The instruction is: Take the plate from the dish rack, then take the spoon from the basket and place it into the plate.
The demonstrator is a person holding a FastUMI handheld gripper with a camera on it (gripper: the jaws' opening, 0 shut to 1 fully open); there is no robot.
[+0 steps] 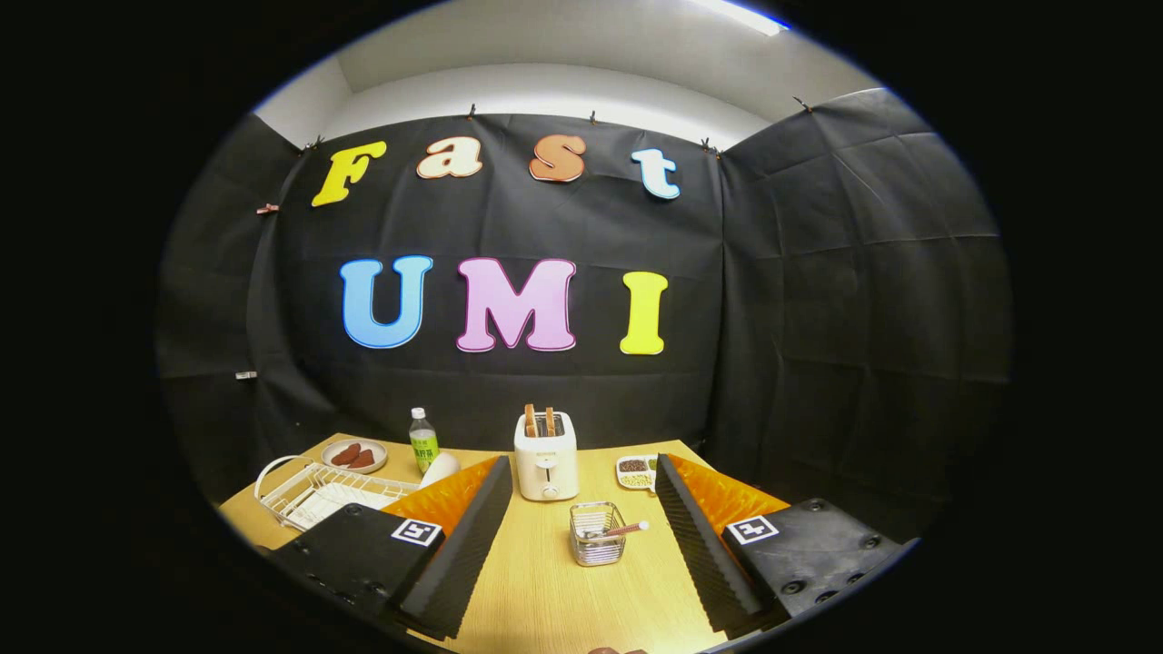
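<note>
A white wire dish rack (300,486) stands on the wooden table to the left of my left finger (463,536). A white rounded piece, probably the plate (441,469), shows at the rack's right end and is partly hidden by that finger. A small wire basket (597,536) sits on the table between the fingers, nearer the right one. A spoon (622,529) with a light tip leans out of the basket to the right. My gripper (581,468) is open wide, above the table, with nothing held.
A white toaster (545,456) with two slices of toast stands just beyond the fingertips. A green-labelled bottle (422,440) and a small plate of brown food (354,455) stand behind the rack. A divided white dish of beans (635,471) sits by the right fingertip.
</note>
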